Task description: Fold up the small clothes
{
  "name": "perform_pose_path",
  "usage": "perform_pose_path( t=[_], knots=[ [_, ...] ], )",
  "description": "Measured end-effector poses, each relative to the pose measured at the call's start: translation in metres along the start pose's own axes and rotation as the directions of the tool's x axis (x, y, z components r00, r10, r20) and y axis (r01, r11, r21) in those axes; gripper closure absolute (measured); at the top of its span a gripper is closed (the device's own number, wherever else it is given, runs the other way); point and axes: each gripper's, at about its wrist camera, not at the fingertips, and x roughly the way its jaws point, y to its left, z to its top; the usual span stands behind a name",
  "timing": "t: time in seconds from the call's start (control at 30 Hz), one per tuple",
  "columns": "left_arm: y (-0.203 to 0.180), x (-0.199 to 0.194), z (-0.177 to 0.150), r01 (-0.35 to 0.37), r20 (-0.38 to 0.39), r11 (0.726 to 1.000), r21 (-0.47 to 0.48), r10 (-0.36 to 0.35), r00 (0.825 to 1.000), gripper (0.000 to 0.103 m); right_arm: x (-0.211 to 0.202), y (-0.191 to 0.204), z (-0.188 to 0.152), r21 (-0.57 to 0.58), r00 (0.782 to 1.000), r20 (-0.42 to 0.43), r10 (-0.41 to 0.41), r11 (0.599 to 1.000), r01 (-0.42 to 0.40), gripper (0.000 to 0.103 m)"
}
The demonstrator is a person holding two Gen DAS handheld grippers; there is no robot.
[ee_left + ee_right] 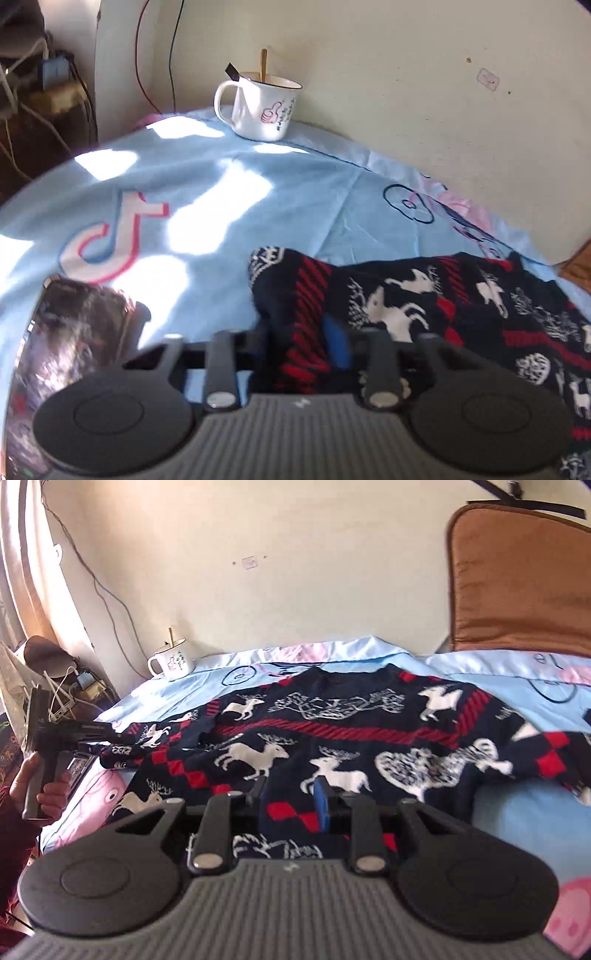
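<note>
Nearest the right wrist camera, the right gripper [290, 803] hangs over the lower hem of the sweater [332, 731], its fingers set a modest way apart with the knit lying between them; whether the blue pad actually presses the cloth cannot be told, so the grip is uncertain. In the left wrist view the left gripper [306, 339] has a fold of the sleeve [295, 295] between its narrow fingers, and the fabric bunches up there as if pinched.

Further out, the dark navy sweater with red bands and white deer lies spread across the light blue bedsheet [207, 192], neckline toward the wall, body mostly flat. Its one sleeve, on the left of the right wrist view, is drawn partly in toward the body where the left gripper meets it; the other sleeve trails off toward the right edge, apparently not yet folded. The person's hand [37, 782] on the left tool's handle shows at the left margin.

Beyond the garment, a white mug [171, 662] with a stick in it stands on the sheet near the wall, and a brown cushion [517, 583] leans at the far right.

Judging from this, folding has barely begun: one sleeve is being brought in, while the other sleeve and the body folds remain.
</note>
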Motion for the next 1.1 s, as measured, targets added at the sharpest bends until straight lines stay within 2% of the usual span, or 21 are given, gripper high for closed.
perform_pose_path(
  t=[0.07,0.17,0.23,0.27,0.33,0.4,0.47,0.53,0.63,0.73,0.77,0.8,0.87,0.97,1.07,1.1],
  knots=[
    [0.005,-0.007,0.011,0.015,0.04,0.999,-0.044,-0.013,0.999,0.092,0.029,0.017,0.01,-0.023,0.998,-0.022,0.054,0.998,-0.054,0.073],
    [0.019,-0.026,0.034,-0.007,0.164,0.993,-0.115,0.026,0.986,0.092,0.071,0.044,0.014,-0.037,0.985,-0.07,0.157,0.986,-0.16,0.073],
    [0.023,-0.027,0.046,0.025,0.172,0.989,-0.145,0.0,0.985,0.092,0.101,0.063,0.009,-0.052,0.967,-0.151,0.203,0.976,-0.213,0.073],
    [0.022,-0.026,0.051,0.032,0.168,0.989,-0.146,-0.007,0.986,0.092,0.117,0.07,0.004,-0.061,0.955,-0.219,0.198,0.974,-0.216,0.073],
    [0.014,-0.027,0.056,0.051,0.17,0.99,-0.129,-0.029,0.985,0.092,0.124,0.079,-0.004,-0.123,0.963,-0.215,0.161,0.974,-0.191,0.073],
    [0.006,-0.036,0.06,0.104,0.195,0.987,-0.119,-0.08,0.977,0.092,0.118,0.081,0.0,-0.164,0.956,-0.245,0.158,0.966,-0.202,0.073],
    [-0.004,-0.05,0.066,0.191,0.231,0.976,-0.104,-0.163,0.959,0.092,0.107,0.068,0.01,-0.116,0.957,-0.222,0.189,0.969,-0.218,0.073],
    [-0.021,-0.067,0.074,0.275,0.262,0.959,-0.068,-0.249,0.932,0.092,0.095,0.051,0.024,-0.071,0.972,-0.166,0.168,0.981,-0.182,0.073],
    [-0.07,-0.092,0.078,0.342,0.296,0.938,0.053,-0.342,0.892,0.092,0.075,0.029,0.045,-0.019,0.994,-0.068,0.088,0.996,-0.089,0.072],
    [-0.128,-0.105,0.063,0.395,0.284,0.903,0.17,-0.429,0.858,0.09,0.055,0.001,0.054,0.096,0.998,0.006,0.06,0.994,-0.06,0.07],
    [-0.143,-0.103,0.055,0.417,0.268,0.89,0.185,-0.454,0.85,0.082,0.05,-0.008,0.053,0.135,0.998,0.02,0.056,0.989,-0.058,0.068],
    [-0.162,-0.096,0.042,0.442,0.227,0.873,0.207,-0.482,0.846,0.057,0.046,-0.017,0.051,0.176,0.998,0.027,0.049,0.983,-0.053,0.067],
    [-0.189,-0.08,0.018,0.448,0.145,0.858,0.251,-0.491,0.859,0.024,0.039,-0.033,0.041,0.249,1.0,0.014,0.028,0.968,-0.031,0.065],
    [-0.203,-0.066,-0.018,0.415,0.076,0.846,0.335,-0.464,0.883,0.024,0.034,-0.042,0.024,0.275,1.0,-0.025,0.004,0.961,0.003,0.065],
    [-0.174,-0.068,-0.025,0.413,0.114,0.859,0.302,-0.463,0.879,0.023,0.032,-0.041,0.014,0.285,0.999,-0.039,0.013,0.959,-0.001,0.065],
    [-0.157,-0.071,-0.022,0.4,0.142,0.878,0.264,-0.446,0.884,0.021,0.032,-0.042,0.013,0.292,0.999,-0.038,0.019,0.956,-0.007,0.065]
  ],
)
